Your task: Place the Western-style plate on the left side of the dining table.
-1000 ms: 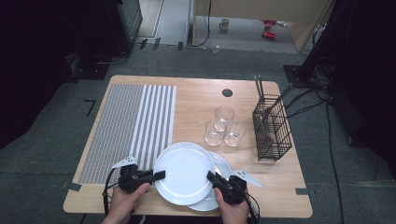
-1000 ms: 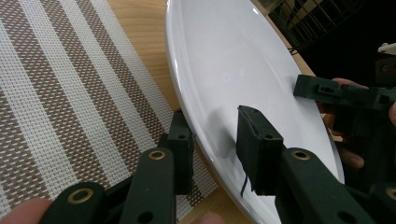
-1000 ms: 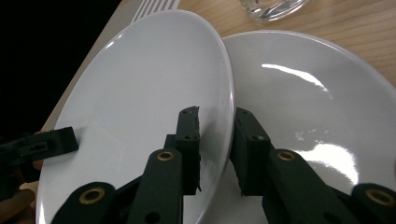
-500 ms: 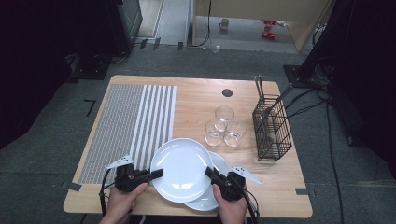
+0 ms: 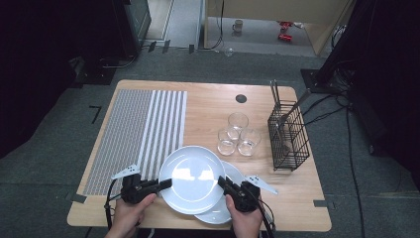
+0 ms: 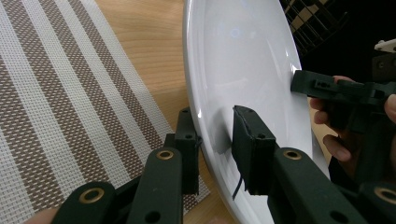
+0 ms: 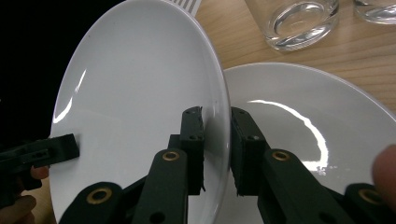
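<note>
High view: left gripper [image 5: 166, 183] and right gripper [image 5: 223, 181] pinch opposite rims of the round white ceramic plate [image 5: 192, 179], lower centre, above the second white plate [image 5: 233, 174] on the wooden counter [image 5: 208, 101]. It's shifted left toward the striped woven placemat [image 5: 136, 134] since a second ago, so likely headed there. Left gripper view: jaws have just closed on the rim. Right gripper view: rim clamped; the plate's lower edge is cut off.

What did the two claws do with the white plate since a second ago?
Both claws, left claw and right claw, pinch opposite rims of the top round white plate, and the left claw's jaws have just been closing on its rim. The plate slid a little towards the striped woven placemat. The lower white plate, three clear glasses and black wire basket stayed put.
</note>
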{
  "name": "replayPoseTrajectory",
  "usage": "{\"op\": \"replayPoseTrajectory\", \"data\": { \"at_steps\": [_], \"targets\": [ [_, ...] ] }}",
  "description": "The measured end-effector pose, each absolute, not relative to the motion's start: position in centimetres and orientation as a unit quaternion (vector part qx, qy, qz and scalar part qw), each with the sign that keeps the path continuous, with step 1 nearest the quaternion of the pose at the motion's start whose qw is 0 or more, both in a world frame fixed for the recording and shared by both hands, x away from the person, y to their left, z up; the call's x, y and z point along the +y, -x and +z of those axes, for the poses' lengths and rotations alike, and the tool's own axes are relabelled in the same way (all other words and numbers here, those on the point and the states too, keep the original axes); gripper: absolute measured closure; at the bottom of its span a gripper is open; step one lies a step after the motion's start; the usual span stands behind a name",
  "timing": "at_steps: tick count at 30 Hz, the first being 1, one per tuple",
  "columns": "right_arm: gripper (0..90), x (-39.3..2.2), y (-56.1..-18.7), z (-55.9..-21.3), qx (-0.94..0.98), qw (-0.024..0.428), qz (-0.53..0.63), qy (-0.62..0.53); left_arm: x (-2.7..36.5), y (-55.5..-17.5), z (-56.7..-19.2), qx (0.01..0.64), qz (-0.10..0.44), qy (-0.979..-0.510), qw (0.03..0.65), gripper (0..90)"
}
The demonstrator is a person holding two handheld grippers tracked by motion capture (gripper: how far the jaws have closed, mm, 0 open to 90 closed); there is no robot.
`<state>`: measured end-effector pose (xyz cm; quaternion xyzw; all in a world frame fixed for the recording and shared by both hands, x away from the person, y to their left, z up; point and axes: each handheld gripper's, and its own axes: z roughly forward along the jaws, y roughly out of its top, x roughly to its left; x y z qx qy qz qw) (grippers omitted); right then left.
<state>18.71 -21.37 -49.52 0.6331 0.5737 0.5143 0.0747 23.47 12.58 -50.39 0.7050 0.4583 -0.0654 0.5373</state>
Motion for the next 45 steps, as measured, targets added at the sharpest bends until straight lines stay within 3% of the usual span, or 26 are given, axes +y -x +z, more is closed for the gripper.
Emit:
{"op": "replayPoseTrajectory", "data": {
  "at_steps": [15, 45],
  "targets": [
    [78.8, -20.7, -19.3, -48.6, 0.581, 0.077, 0.524, -0.618, 13.3, -23.4, -49.6, 0.459, -0.039, -0.703, 0.542, 72.9],
    [78.7, -17.4, -23.9, -45.8, 0.609, 0.070, 0.534, -0.582, 16.7, -25.3, -46.9, 0.484, -0.014, -0.684, 0.546, 73.8]
  ]
}}
